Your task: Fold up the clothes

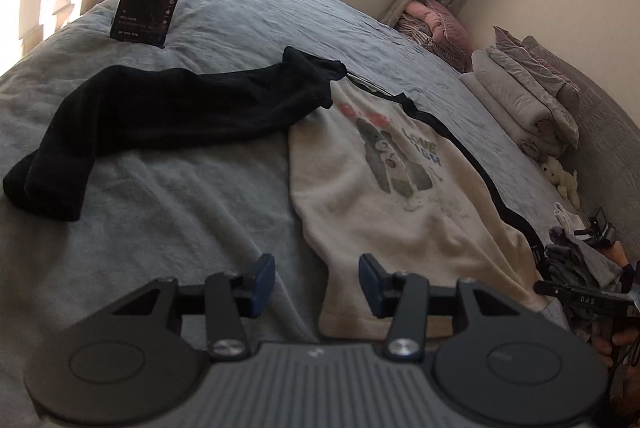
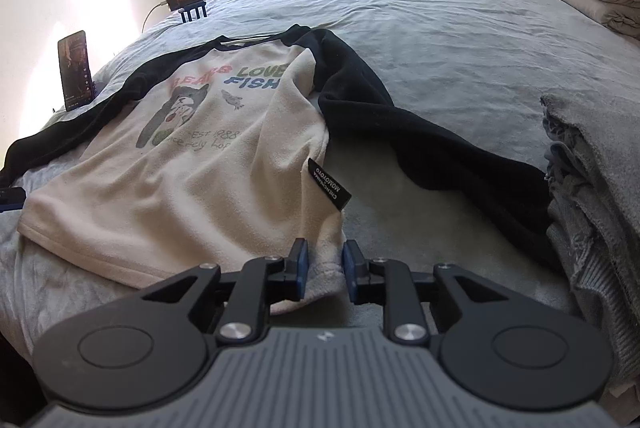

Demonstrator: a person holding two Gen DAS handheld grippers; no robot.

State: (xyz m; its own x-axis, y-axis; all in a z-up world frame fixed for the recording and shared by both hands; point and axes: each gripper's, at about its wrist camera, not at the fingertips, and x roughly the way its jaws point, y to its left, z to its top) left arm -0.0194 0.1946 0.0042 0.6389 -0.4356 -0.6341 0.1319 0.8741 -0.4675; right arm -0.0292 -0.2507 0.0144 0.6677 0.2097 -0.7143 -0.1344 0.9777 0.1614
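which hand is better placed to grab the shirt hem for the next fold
Right, probably. The right hand-held gripper already has the corner of the cream shirt hem between its jaws, which stand slightly apart. The left hand-held gripper is open with mostly grey bedsheet between its jaws, the hem edge beside one finger.
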